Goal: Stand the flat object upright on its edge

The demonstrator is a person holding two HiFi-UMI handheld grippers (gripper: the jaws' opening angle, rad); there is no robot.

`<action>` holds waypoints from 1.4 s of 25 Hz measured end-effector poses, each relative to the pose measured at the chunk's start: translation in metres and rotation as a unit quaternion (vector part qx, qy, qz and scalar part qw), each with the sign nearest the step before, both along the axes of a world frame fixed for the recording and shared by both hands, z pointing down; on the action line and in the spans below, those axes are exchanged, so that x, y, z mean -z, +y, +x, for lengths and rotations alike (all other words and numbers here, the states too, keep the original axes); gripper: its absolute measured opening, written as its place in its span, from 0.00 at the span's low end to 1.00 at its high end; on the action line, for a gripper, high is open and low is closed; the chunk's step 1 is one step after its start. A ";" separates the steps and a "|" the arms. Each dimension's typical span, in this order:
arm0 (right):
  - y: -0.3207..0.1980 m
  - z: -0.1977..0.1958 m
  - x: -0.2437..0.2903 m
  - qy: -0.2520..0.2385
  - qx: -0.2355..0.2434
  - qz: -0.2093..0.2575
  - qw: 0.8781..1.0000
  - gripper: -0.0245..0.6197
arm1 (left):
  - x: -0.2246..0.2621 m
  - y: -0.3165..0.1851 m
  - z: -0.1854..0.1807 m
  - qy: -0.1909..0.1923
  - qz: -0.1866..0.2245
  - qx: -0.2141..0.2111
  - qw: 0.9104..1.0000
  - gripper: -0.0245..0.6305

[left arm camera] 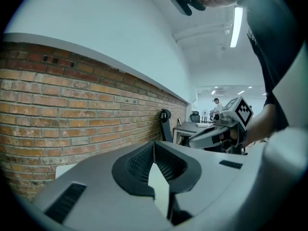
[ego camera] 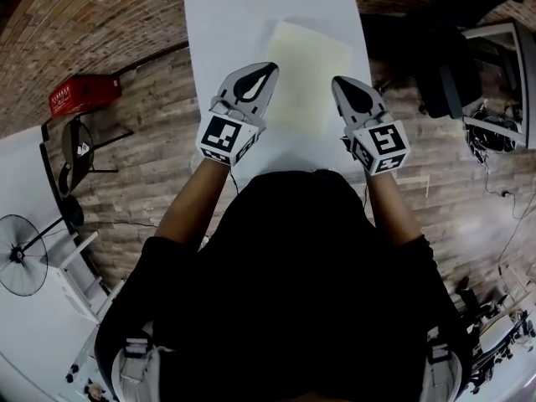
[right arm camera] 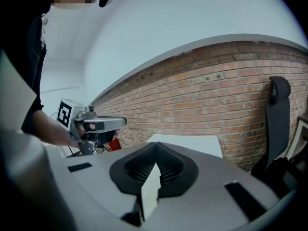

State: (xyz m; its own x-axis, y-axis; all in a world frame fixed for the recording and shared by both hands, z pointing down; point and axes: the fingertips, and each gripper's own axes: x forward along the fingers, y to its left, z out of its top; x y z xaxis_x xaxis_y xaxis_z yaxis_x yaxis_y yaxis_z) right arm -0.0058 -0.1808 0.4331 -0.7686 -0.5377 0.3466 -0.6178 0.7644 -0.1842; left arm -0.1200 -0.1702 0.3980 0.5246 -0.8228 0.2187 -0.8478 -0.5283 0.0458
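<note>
A pale yellow flat sheet-like object lies flat on the white table, towards its near half. My left gripper hovers at the object's left edge and is shut, with nothing between its jaws. To the object's right, my right gripper is also shut and empty. Both point away from me, raised above the table. The left gripper view shows its own closed jaws and the right gripper beyond. The right gripper view shows its closed jaws, the left gripper and the table's far end.
A brick wall runs behind the table. On the wood floor stand a red crate and a fan to the left. To the right are a black office chair and a desk with cables.
</note>
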 end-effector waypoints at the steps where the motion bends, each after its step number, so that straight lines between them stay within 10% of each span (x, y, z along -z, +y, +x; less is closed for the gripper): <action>1: -0.004 0.002 -0.004 0.002 -0.008 -0.005 1.000 0.05 | -0.005 -0.004 -0.001 -0.001 -0.005 -0.001 1.000 0.07; 15: -0.046 0.016 -0.077 0.023 -0.094 -0.087 0.991 0.08 | -0.093 -0.051 -0.018 -0.027 -0.118 0.001 0.993 0.07; 35: -0.080 0.053 -0.202 0.062 -0.233 -0.272 0.932 0.32 | -0.231 -0.094 -0.032 -0.048 -0.348 0.018 0.936 0.27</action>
State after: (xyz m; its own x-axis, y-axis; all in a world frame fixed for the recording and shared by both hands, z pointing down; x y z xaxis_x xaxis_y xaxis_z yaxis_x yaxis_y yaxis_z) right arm 0.0474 -0.2612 0.6355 -0.4317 -0.5217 0.7358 -0.9015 0.2220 -0.3716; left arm -0.1518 -0.2637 0.6292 0.4504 -0.4805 0.7525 -0.8820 -0.3700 0.2917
